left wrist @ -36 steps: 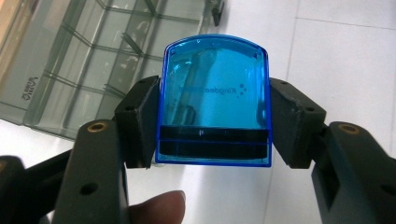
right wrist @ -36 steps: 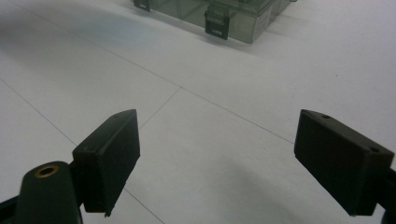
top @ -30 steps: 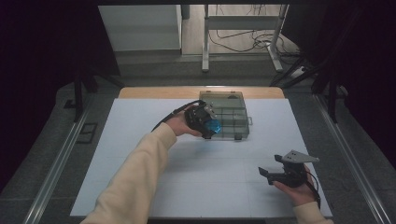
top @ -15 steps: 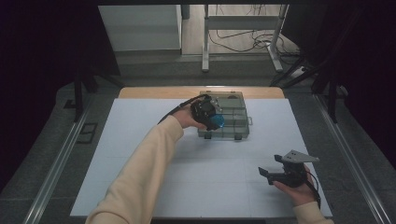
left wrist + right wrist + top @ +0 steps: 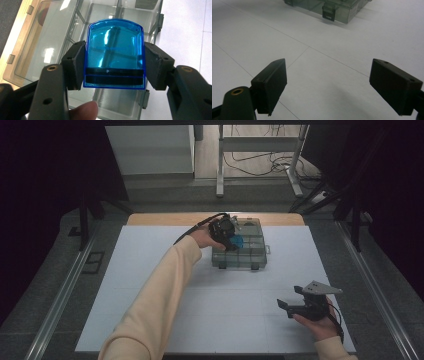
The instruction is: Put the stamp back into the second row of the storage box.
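Since the earlier frame, the left claw [image 5: 229,239] has carried its blue piece from the near left edge of the organiser box further in over the compartments, while the right claw [image 5: 290,307] has kept its place near the front right of the tabletop [image 5: 150,285].

From the left gripper view, the left claw [image 5: 114,67] is clamped on a translucent blue plastic piece [image 5: 114,60], one black pad pressing on each of its two side faces. That piece has a rounded top edge and a dark band across its lower part, and it hangs upright between the jaws, above the clear organiser box [image 5: 100,15]. A fingertip [image 5: 83,110] shows at the bottom edge. Below the piece lie the box's empty divided compartments, and its clear lid [image 5: 42,42] lies folded open to one side.

Seen from the high view, the blue piece [image 5: 237,241] sits over the left middle of the organiser box [image 5: 247,255], which rests at the far centre of the white tabletop.

Looking along the right claw [image 5: 328,86], its jaws stand wide apart with nothing between them, above bare tabletop [image 5: 317,75], and the box's front latch [image 5: 328,13] is well beyond.
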Demonstrator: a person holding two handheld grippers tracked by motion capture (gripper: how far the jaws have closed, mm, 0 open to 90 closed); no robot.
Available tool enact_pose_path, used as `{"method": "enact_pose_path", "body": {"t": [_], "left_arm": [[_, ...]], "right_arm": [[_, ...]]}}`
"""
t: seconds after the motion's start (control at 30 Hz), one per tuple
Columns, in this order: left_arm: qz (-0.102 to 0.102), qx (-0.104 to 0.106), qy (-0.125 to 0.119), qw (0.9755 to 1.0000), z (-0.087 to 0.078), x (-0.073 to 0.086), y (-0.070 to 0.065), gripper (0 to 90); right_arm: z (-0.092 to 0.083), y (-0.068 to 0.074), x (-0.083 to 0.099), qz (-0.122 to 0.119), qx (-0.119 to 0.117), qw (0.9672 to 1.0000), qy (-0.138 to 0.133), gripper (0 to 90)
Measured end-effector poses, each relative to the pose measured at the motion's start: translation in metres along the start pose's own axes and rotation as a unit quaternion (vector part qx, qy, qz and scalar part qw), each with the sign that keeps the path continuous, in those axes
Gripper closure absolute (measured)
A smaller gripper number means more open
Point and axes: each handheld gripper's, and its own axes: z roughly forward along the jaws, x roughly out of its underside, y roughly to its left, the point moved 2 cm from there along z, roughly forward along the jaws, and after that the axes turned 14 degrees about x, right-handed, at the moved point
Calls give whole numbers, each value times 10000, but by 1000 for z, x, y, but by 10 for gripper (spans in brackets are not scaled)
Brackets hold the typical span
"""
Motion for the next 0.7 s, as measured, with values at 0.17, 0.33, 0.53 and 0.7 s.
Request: {"method": "enact_pose_path", "body": {"t": [0.17, 0.33, 0.53, 0.7], "left_arm": [[22, 51, 94, 9999, 3, 2, -1, 405], [73, 79, 319, 9994, 9, 5, -1, 404], [103, 121, 407, 9990, 17, 8, 0, 404], [112, 170, 447, 9988, 23, 9, 0, 404]], "right_arm": [[0, -1, 0, 8, 6, 10000, 1, 144], [0, -1, 0, -1, 12, 10000, -2, 144], [0, -1, 0, -8, 3, 10000, 10, 144], [0, -1, 1, 6, 8, 10000, 10, 145]]}}
